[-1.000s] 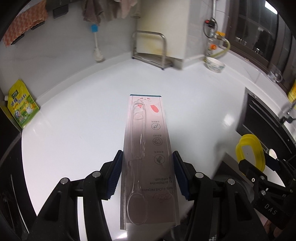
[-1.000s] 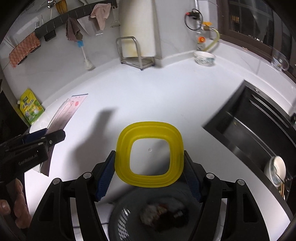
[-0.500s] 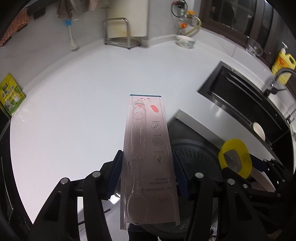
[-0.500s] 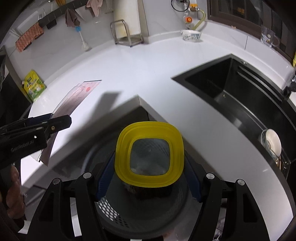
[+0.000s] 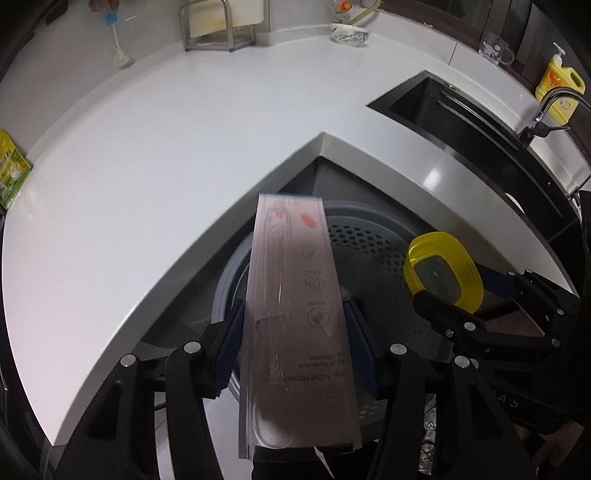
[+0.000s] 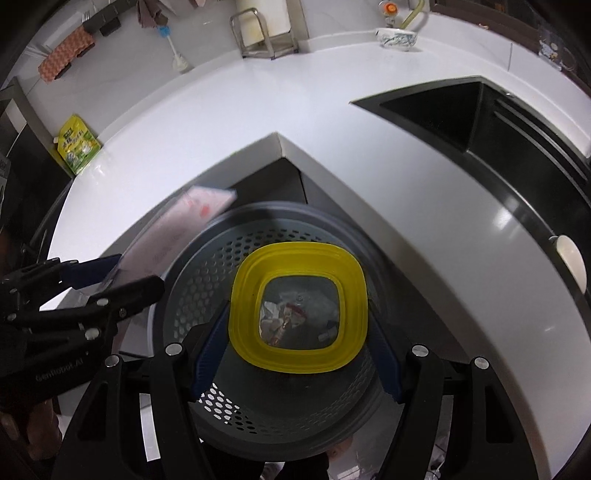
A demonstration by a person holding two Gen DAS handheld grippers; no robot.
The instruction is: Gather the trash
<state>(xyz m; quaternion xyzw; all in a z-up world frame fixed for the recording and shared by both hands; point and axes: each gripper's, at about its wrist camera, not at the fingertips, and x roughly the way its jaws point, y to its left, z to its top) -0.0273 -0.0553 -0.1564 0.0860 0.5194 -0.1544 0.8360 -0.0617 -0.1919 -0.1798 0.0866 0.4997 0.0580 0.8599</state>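
A long clear plastic toothbrush package (image 5: 295, 302) sits lengthwise between the blue pads of my left gripper (image 5: 295, 332), which is shut on it. Its far end reaches over the grey perforated trash bin (image 5: 369, 240) that stands below the counter's inner corner. My right gripper (image 6: 297, 347) is shut on a yellow-rimmed clear lid (image 6: 243, 306), held flat above the bin (image 6: 207, 258). Through the lid's window I see crumpled trash (image 6: 288, 314) in the bin. The left gripper (image 6: 107, 280) and its package (image 6: 184, 218) show at the left of the right wrist view, at the bin's rim.
The white L-shaped countertop (image 5: 166, 155) wraps around the bin. A black sink (image 5: 461, 110) with a faucet (image 5: 546, 107) lies to the right. A bowl (image 5: 349, 35), a metal rack (image 5: 218, 29) and a brush (image 5: 118, 48) stand at the back wall. A yellow-green pouch (image 6: 77, 144) leans at the left.
Both grippers have come off the countertop and down over the bin, which now fills the lower part of both views. Each grip is unchanged.
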